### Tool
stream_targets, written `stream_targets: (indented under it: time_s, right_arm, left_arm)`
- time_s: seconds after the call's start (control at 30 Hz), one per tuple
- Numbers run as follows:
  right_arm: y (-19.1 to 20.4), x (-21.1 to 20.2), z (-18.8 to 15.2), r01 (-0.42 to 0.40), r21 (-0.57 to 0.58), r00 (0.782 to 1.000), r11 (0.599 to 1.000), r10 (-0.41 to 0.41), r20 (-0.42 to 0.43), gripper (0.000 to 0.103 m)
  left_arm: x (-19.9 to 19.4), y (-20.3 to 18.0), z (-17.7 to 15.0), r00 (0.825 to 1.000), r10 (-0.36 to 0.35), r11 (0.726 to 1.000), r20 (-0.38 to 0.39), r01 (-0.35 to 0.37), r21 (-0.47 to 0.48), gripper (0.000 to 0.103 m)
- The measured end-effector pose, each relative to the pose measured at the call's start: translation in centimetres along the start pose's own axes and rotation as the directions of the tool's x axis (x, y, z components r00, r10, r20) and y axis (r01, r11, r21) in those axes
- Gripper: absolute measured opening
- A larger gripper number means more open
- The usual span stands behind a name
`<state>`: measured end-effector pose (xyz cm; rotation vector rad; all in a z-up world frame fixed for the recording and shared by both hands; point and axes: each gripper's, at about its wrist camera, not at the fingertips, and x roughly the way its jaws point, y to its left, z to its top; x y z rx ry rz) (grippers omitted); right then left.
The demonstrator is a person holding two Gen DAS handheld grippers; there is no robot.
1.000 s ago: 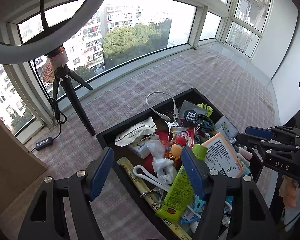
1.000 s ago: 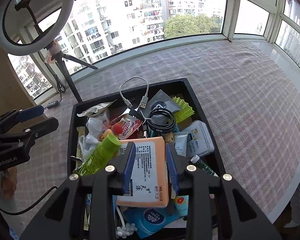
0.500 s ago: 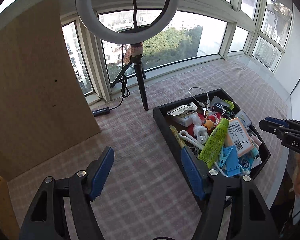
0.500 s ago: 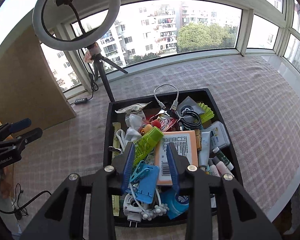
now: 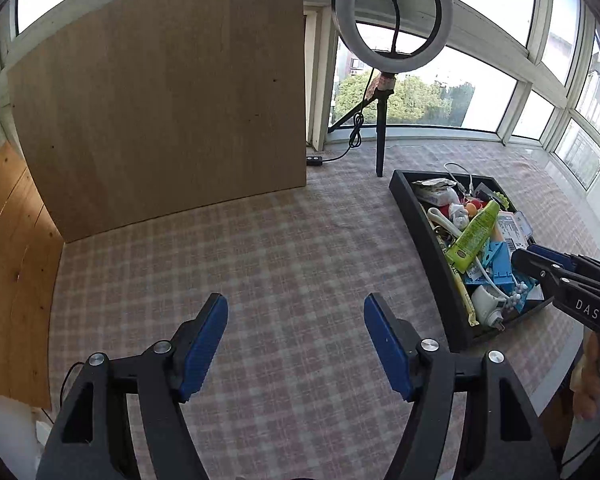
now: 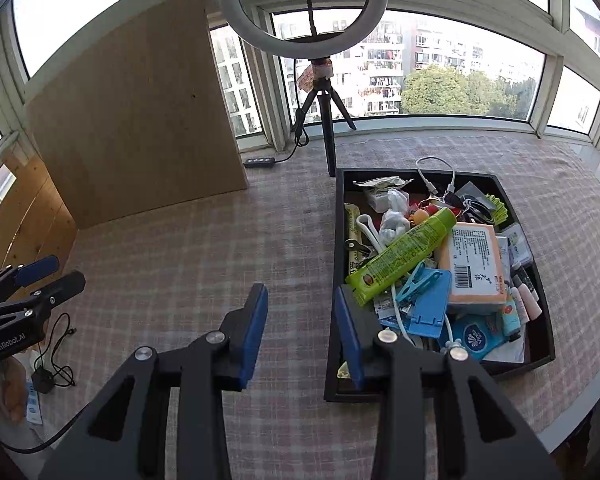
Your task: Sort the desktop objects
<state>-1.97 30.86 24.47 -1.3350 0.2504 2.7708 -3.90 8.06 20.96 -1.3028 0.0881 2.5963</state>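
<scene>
A black tray (image 6: 338,216) full of mixed small items lies on the checked cloth. On top are a green tube (image 6: 404,252), an orange packet (image 6: 474,264), a blue clip (image 6: 418,282) and a white cable (image 6: 436,168). My right gripper (image 6: 301,294) hovers over the cloth by the tray's left rim, its jaws opening with nothing between them. My left gripper (image 5: 295,308) is wide open and empty above bare cloth, well left of the tray (image 5: 420,216). Each gripper shows at the edge of the other's view: right gripper (image 5: 540,256), left gripper (image 6: 48,272).
A ring light on a tripod (image 6: 304,8) stands behind the tray, its cord running to a switch box (image 6: 260,161). A tall wooden board (image 6: 140,112) leans at the back left. The table's curved edge (image 6: 580,412) runs close by the tray's right side.
Both grippers have drawn back from over the tray's contents and swung left. The left one now looks at bare cloth. The right jaws stand a little wider.
</scene>
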Motion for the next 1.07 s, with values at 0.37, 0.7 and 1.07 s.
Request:
stream_targets:
  time_s: [0.37, 0.7, 1.07]
  right_arm:
    - [8.8, 0.3, -5.2, -0.046, -0.080, 0.999, 0.996, 0.047, 0.011, 0.047]
    - [13.4, 2.1, -8.0, -0.094, -0.154, 0.994, 0.984, 0.085, -0.066, 0.047]
    - [14.4, 3.9, -8.8, -0.097, -0.168, 0.991, 0.981, 0.079, -0.107, 0.047]
  left_arm:
    - [-2.5, 6.5, -7.3, 0.993, 0.109, 0.977, -0.035, -0.114, -0.179, 0.076]
    - [-1.2, 8.6, -10.6, 0.985, 0.143, 0.962, -0.099, -0.162, -0.221, 0.076]
    - [0.8, 9.4, -11.2, 0.986, 0.113, 0.956, -0.126, -0.142, -0.257, 0.077]
